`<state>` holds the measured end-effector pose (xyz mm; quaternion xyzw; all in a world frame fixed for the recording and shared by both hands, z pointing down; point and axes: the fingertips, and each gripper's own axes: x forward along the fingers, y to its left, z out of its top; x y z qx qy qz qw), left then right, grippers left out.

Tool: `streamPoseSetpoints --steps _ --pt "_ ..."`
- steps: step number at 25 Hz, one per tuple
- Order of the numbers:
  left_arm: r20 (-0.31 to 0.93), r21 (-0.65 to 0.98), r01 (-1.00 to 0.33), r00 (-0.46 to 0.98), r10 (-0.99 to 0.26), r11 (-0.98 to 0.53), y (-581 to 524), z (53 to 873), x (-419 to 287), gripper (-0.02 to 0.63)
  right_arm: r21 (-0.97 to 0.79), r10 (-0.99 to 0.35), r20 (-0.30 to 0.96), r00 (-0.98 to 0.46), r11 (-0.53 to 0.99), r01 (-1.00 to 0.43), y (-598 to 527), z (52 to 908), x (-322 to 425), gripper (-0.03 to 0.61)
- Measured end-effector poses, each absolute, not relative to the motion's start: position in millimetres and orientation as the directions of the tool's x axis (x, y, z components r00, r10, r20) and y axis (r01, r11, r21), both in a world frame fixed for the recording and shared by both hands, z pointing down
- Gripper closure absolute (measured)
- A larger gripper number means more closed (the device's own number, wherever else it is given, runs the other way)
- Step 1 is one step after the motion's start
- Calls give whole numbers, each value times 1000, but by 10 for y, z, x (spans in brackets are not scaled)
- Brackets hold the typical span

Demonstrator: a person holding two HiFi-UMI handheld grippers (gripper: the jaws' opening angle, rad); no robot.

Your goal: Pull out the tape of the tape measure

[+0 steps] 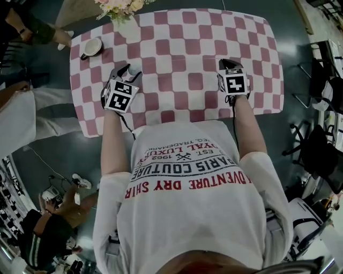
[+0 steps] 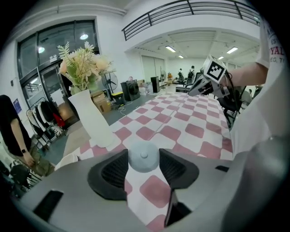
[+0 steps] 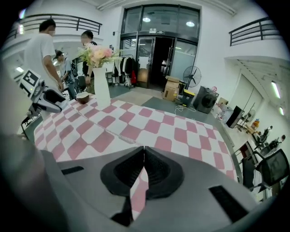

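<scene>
A small round pale tape measure [image 2: 144,157] sits between the pads of my left gripper [image 2: 144,166], which press on its sides just over the pink-and-white checked tablecloth [image 2: 181,136]. The head view shows the left gripper [image 1: 127,69] with that tape measure [image 1: 134,68] at the table's left. My right gripper [image 1: 228,63] is far to the right, its jaws shut [image 3: 143,152]. A thin pale strip [image 3: 120,136], seemingly the tape, runs over the cloth from the case's side up to the right jaw tips. Its end is hidden between them.
A white vase of flowers [image 1: 120,8] and a cup [image 1: 92,47] stand at the table's far left corner. People stand beside the table's left edge [image 1: 21,107]. Office chairs [image 1: 321,144] are on the floor to the right.
</scene>
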<state>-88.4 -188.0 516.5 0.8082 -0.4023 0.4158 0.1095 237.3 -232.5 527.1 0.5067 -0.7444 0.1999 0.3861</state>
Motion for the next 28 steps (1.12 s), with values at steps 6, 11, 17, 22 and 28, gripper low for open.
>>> streamPoseSetpoints --steps 6,11,17,22,28 --pt "741 -140 -762 342 -577 -632 -1872 5146 -810 383 122 -604 778 -173 415 -902 -2347 5301 2643 548" --pt "747 -150 -762 330 -578 -630 -1843 5186 -702 383 123 -601 783 -162 404 -906 -2370 5378 2822 548" --pt "764 -147 -756 323 -558 -638 -1792 5235 -587 383 144 -602 788 -131 386 -911 -2418 5424 2997 548" --pt "742 -111 -801 327 -585 -588 -1803 5226 -714 383 135 -610 786 -103 332 -933 -2463 5436 3244 548" --pt "752 -134 -781 321 -576 -610 -1835 5214 -646 383 74 -594 786 -175 371 -926 -2407 5495 3139 548"
